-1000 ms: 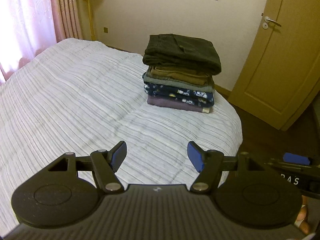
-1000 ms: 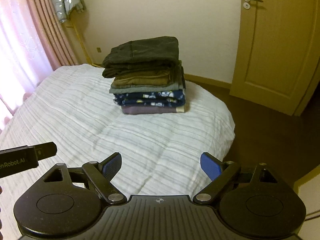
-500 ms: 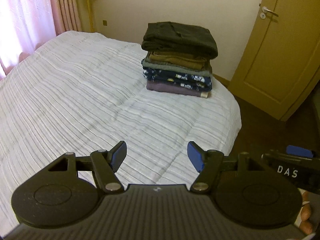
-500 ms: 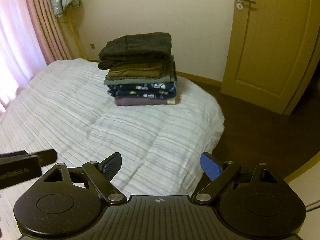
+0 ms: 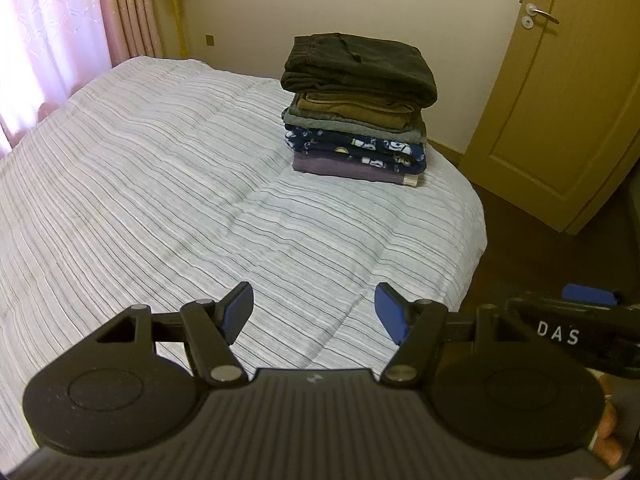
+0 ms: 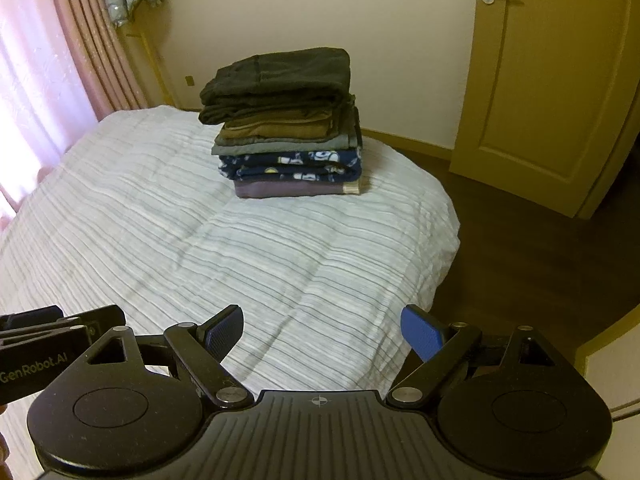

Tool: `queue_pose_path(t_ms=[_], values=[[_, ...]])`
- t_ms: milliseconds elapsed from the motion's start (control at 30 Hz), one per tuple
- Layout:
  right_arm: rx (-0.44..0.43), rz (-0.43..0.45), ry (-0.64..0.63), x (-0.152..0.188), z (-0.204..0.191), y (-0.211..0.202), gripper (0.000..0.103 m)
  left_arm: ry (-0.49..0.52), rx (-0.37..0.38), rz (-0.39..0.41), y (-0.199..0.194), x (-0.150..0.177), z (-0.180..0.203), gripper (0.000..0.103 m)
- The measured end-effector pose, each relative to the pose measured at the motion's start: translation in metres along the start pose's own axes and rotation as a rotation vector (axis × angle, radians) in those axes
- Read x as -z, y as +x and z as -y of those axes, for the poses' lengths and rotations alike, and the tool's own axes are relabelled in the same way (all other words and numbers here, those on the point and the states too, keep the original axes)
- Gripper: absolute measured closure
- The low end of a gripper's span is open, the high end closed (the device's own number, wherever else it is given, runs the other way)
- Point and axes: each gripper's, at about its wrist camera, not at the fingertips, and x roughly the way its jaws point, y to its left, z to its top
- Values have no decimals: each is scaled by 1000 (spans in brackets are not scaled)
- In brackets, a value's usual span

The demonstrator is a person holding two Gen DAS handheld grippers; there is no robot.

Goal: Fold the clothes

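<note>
Five-odd folded garments in one stack (image 5: pixel 356 108) upper centre: soft, floppy, take by folded edges; left gripper (image 5: pixel 314 312) and right gripper (image 6: pixel 322 334) wide open, empty.

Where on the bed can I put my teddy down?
The striped bedspread is bare from the pink curtain side down to the open grippers. Only the far corner by the door is taken, by the stack of folded clothes.

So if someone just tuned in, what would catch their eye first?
The stack of folded clothes, dark trousers on top, standing at the far end of the striped bed near the closed door. Then both grippers, left and right, held open and empty over the bedspread.
</note>
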Motion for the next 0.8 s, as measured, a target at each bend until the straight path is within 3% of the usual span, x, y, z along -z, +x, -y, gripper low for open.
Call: queue_pose_path(t_ms=[600, 800], values=[[-12, -54, -9, -27, -2, 39, 14, -20, 12, -26, 41, -27, 0, 39], [-9, -73, -12, -36, -3, 53, 14, -17, -21, -42, 57, -35, -2, 39]])
